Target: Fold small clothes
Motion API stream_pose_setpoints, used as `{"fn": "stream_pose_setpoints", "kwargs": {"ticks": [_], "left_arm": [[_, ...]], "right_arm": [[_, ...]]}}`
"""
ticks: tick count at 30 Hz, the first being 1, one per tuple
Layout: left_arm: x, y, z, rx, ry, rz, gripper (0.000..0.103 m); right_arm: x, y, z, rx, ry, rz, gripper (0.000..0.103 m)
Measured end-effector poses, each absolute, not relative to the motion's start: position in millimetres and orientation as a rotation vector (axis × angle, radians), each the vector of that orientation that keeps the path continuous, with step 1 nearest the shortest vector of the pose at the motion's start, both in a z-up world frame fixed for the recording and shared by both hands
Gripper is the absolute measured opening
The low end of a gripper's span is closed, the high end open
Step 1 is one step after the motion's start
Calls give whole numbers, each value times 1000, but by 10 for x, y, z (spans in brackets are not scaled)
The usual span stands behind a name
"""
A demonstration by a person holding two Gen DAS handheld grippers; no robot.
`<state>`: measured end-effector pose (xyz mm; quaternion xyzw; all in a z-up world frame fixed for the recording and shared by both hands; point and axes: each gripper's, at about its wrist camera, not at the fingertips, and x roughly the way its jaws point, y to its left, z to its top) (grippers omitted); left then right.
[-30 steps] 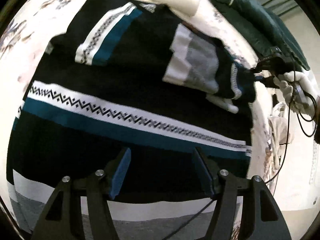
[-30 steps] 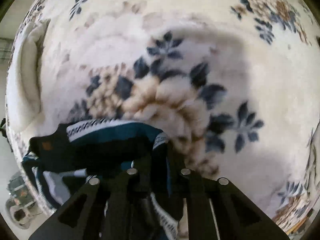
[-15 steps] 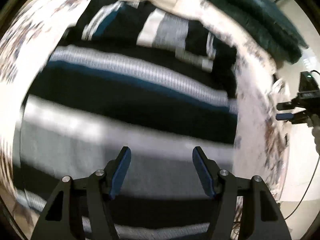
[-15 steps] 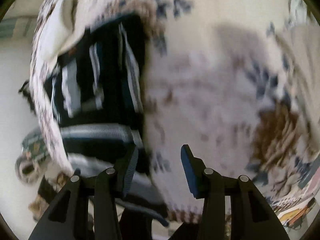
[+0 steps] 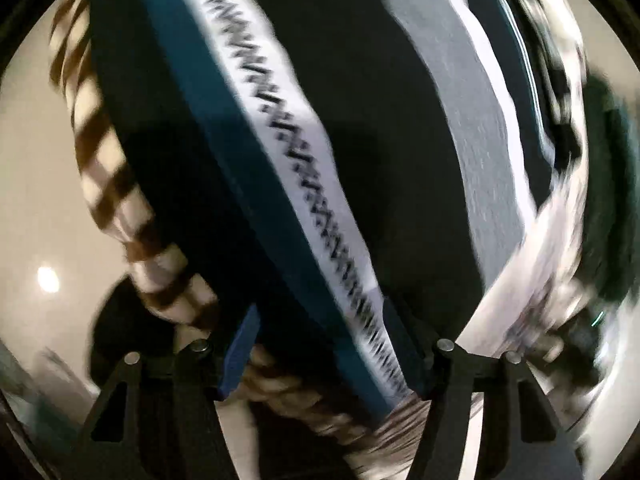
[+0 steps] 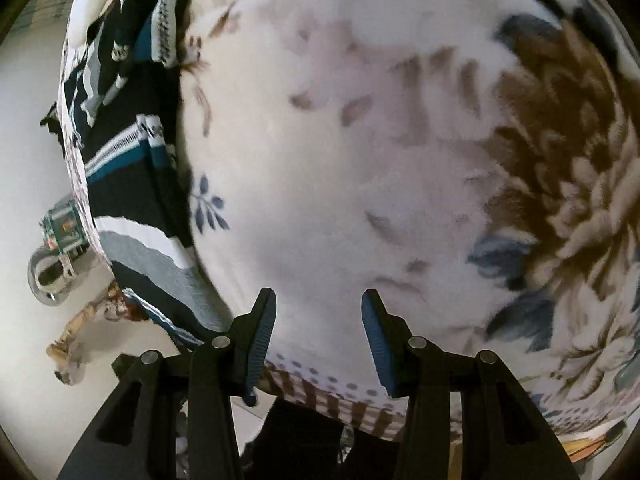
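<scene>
The left gripper is hanging close over the striped garment. Its 2 blue pads are standing apart, and the jaws have just been closing. The hem of the garment, with a teal band and a white zigzag band, is running between the pads, from the near right pad up and away to the left. The view is blurred, so I cannot tell if the pads are pressing on the cloth or only standing beside it. Beyond the pads the garment is showing black, grey and white stripes. To the left of the left pad the edge of the blanket is showing a brown and cream check, and beyond that the pale floor is lying.

The right gripper is pointing down at the floral blanket. Its jaws have just been opening, and the 2 blue fingers are standing apart with nothing between them except the blanket below. The striped garment is lying well to the left of the left finger, along the blanket's edge, spread from near to far. Left of it, on the floor, a glass jar is lying, a little blurred.
</scene>
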<state>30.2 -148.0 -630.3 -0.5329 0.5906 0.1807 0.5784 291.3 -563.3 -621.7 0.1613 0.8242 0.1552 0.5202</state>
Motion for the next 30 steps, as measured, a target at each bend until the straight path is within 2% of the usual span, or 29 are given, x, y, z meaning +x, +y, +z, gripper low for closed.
{"fn": "stream_pose_setpoints", "kwargs": {"ticks": [1, 2, 8, 12, 13, 14, 15, 16, 20, 23, 26, 28, 29, 30], "left_arm": [[297, -1439, -6292, -1265, 1331, 448, 29], [306, -1395, -6282, -1282, 1300, 461, 4], [288, -1007, -5922, -1207, 1140, 552, 5], [158, -923, -5914, -1233, 1144, 576, 11], [129, -955, -5912, -1236, 1165, 576, 17], [115, -1054, -5915, -1237, 1183, 576, 33], [31, -1144, -5887, -1256, 1183, 560, 44], [-38, -1253, -5860, -1270, 1175, 543, 48], [-84, -1748, -5799, -1298, 1212, 420, 51], [21, -2040, -5983, -1356, 1243, 326, 51], [157, -2161, -6117, -1430, 1174, 312, 51], [246, -2191, -6097, -1410, 1111, 317, 43], [280, -2209, -6062, -1382, 1094, 306, 11], [331, -2237, -6034, -1341, 1111, 291, 2]], "right_arm": [[2904, -5593, -6284, 375, 1985, 375, 47], [2905, -5580, -6312, 368, 1991, 377, 47], [2898, -5360, -6419, 305, 1999, 406, 47], [2948, -5247, -6418, 287, 2004, 444, 47], [2965, -5228, -6426, 285, 2005, 449, 47], [2987, -5212, -6419, 289, 2002, 451, 47], [2990, -5218, -6405, 294, 2000, 453, 47], [3025, -5215, -6388, 302, 1998, 457, 47], [3285, -5307, -6277, 320, 1974, 469, 47], [3523, -5360, -6216, 323, 1933, 484, 47], [3846, -5441, -6175, 334, 1875, 478, 47], [4115, -5495, -6166, 377, 1830, 476, 47], [4276, -5524, -6146, 415, 1798, 469, 47], [4409, -5549, -6134, 452, 1770, 464, 47]]}}
